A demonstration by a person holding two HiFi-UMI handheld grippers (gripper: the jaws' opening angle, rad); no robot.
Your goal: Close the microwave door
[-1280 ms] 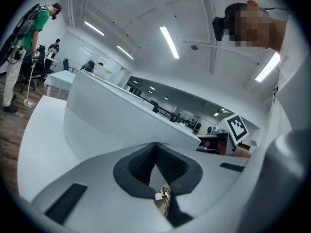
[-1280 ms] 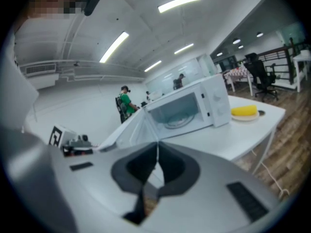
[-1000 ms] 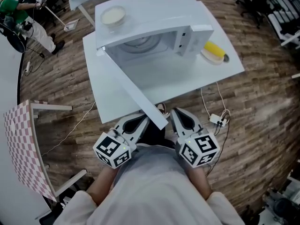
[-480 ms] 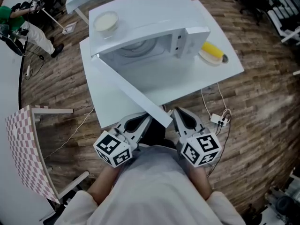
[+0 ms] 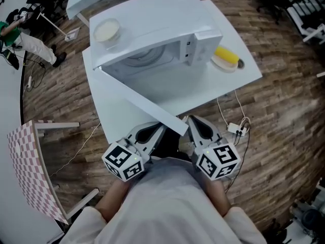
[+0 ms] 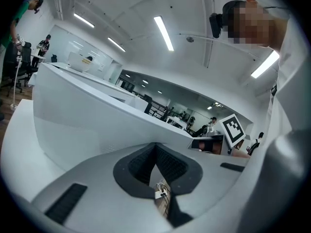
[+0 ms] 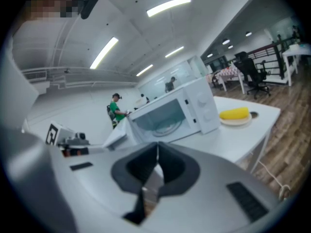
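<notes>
A white microwave (image 5: 162, 24) stands on a white table (image 5: 228, 83), its cavity open toward me. Its door (image 5: 139, 100) is swung wide open, stretching from the hinge at the left down to its free end just ahead of the grippers. My left gripper (image 5: 155, 130) is shut and empty, just left of the door's free end. My right gripper (image 5: 195, 127) is shut and empty, just right of that end. In the right gripper view the microwave (image 7: 177, 108) shows with the glass turntable inside. The left gripper view shows mostly the door's white face (image 6: 97, 125).
A bowl (image 5: 105, 30) sits on top of the microwave. A plate with a yellow corn cob (image 5: 225, 58) lies on the table right of it. Cables and a plug (image 5: 236, 130) lie on the wooden floor. A checkered board (image 5: 28, 161) stands at left.
The head view has shifted a little, so the microwave and table sit slightly farther left and up. Both grippers stay shut by the door's free end.
</notes>
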